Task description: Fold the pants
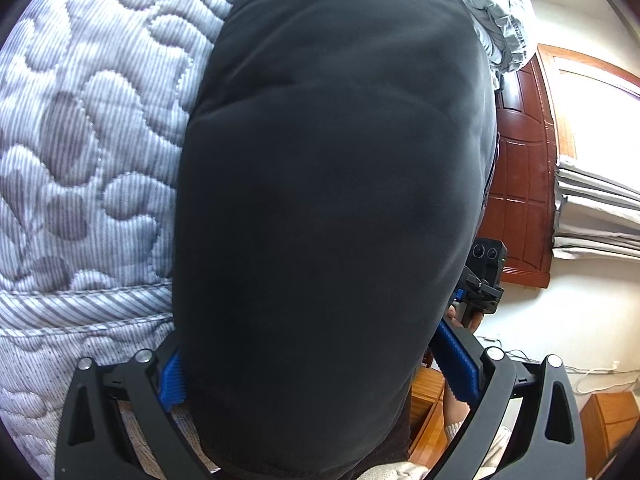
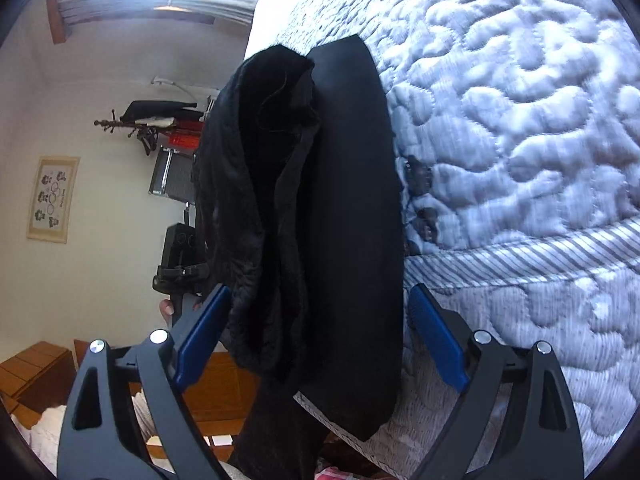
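Note:
Black pants (image 1: 328,200) hang over the edge of a quilted grey-white mattress (image 1: 80,140) and fill the middle of the left wrist view. My left gripper (image 1: 310,352) stands wide open, with the cloth between its blue pads; the fabric hides the gap. In the right wrist view the pants (image 2: 340,220) show a rumpled open end on the left and a smooth folded panel on the right. My right gripper (image 2: 320,292) is open around them, with both pads clear of the cloth. Each gripper is seen from the other: right gripper (image 1: 486,276), left gripper (image 2: 180,256) with a hand (image 2: 166,308) below it.
The mattress (image 2: 520,120) has a striped side band. A bunched grey blanket (image 1: 496,12) lies at its far end. Beyond stand a wooden door (image 1: 524,180), a coat rack (image 2: 140,128), a wall poster (image 2: 54,198) and a wooden floor (image 2: 224,380) below the bed edge.

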`<state>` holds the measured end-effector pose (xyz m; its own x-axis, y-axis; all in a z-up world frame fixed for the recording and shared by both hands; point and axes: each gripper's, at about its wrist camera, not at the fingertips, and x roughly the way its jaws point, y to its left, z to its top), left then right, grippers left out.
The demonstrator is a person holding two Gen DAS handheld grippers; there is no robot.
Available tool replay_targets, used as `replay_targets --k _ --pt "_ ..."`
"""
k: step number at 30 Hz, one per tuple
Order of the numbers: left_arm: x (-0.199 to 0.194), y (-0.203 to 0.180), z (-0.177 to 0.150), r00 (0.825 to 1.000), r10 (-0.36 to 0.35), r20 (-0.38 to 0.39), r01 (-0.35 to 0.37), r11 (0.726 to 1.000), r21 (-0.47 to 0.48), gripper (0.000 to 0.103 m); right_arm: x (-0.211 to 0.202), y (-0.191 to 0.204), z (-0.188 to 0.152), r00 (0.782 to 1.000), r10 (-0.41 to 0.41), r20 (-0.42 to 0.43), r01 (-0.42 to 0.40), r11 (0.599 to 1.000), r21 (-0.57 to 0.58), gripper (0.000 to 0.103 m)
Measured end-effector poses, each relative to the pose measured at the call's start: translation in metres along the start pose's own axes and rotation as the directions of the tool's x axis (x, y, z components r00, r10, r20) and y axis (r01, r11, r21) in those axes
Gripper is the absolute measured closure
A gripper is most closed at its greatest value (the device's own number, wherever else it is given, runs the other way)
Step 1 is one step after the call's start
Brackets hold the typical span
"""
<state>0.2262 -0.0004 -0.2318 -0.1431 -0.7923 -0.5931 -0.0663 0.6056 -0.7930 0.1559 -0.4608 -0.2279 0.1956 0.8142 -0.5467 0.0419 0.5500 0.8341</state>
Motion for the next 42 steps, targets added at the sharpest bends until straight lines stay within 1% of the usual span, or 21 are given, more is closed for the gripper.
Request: replay_targets --k 6,12,15,17,21,22,24,26,29,31,36,38,40,42 --pt "0.014 -0.024 0.003 0.999 0.040 0.012 -0.039 0.999 -0.017 0.004 0.013 0.003 0.000 0.999 -0.021 -0.029 0.020 0.999 -0.026 0.011" --pt "0.022 -0.026 0.004 0.999 0.036 0.011 -0.036 0.999 -0.033 0.004 0.017 0.004 -0.001 0.999 -0.021 -0.027 0.020 0.999 -0.030 0.011" --pt "0.024 -0.024 0.004 0.999 0.046 0.015 -0.045 0.998 -0.044 0.003 0.019 0.004 -0.003 0.999 -0.026 -0.020 0.026 0.999 -0.030 0.012" --pt "0.028 -0.027 0.005 0.998 0.054 0.013 -0.053 0.997 -0.050 0.003 0.021 0.004 -0.003 0.999 -0.033 -0.017 0.033 0.999 -0.031 0.018" --pt "0.032 -0.028 0.005 0.999 0.042 0.013 -0.041 0.998 -0.054 0.003 0.023 0.008 -0.006 0.999 -0.038 -0.012 0.037 0.999 -0.030 0.026" --pt "0.030 -0.020 0.006 0.999 0.041 0.013 -0.040 0.998 -0.056 0.003 0.022 0.008 -0.007 0.999 -0.043 -0.008 0.042 0.999 -0.034 0.028" --pt "0.032 -0.022 0.006 0.999 0.047 0.012 -0.047 0.997 -0.062 0.003 0.021 0.010 -0.009 0.999 -0.047 0.000 0.047 0.998 -0.034 0.032" --pt "0.033 -0.022 0.006 0.998 0.058 0.015 -0.057 0.996 -0.065 0.004 0.020 0.012 -0.010 0.999 -0.052 0.006 0.052 0.998 -0.033 0.039" --pt "0.029 -0.021 0.003 0.996 0.079 0.028 -0.077 0.995 -0.063 0.011 0.018 0.018 -0.013 0.998 -0.068 0.019 0.068 0.997 -0.045 0.046" --pt "0.027 -0.020 0.001 0.996 0.078 0.039 -0.076 0.995 -0.061 0.016 0.019 0.021 -0.015 0.997 -0.074 0.025 0.075 0.996 -0.045 0.048" --pt "0.027 -0.021 -0.004 0.995 0.077 0.068 -0.074 0.996 -0.045 0.025 0.020 0.029 -0.019 0.996 -0.079 0.043 0.081 0.996 -0.043 0.053" --pt "0.026 -0.021 -0.005 0.995 0.066 0.075 -0.063 0.997 -0.042 0.031 0.023 0.033 -0.020 0.996 -0.081 0.048 0.083 0.996 -0.041 0.055" --pt "0.024 -0.019 -0.006 0.995 0.045 0.084 -0.043 0.999 -0.030 0.041 0.023 0.037 -0.019 0.995 -0.087 0.052 0.089 0.995 -0.042 0.056" --pt "0.021 -0.014 -0.006 0.996 0.026 0.091 -0.025 1.000 -0.019 0.047 0.024 0.040 -0.018 0.994 -0.092 0.056 0.095 0.994 -0.047 0.057"
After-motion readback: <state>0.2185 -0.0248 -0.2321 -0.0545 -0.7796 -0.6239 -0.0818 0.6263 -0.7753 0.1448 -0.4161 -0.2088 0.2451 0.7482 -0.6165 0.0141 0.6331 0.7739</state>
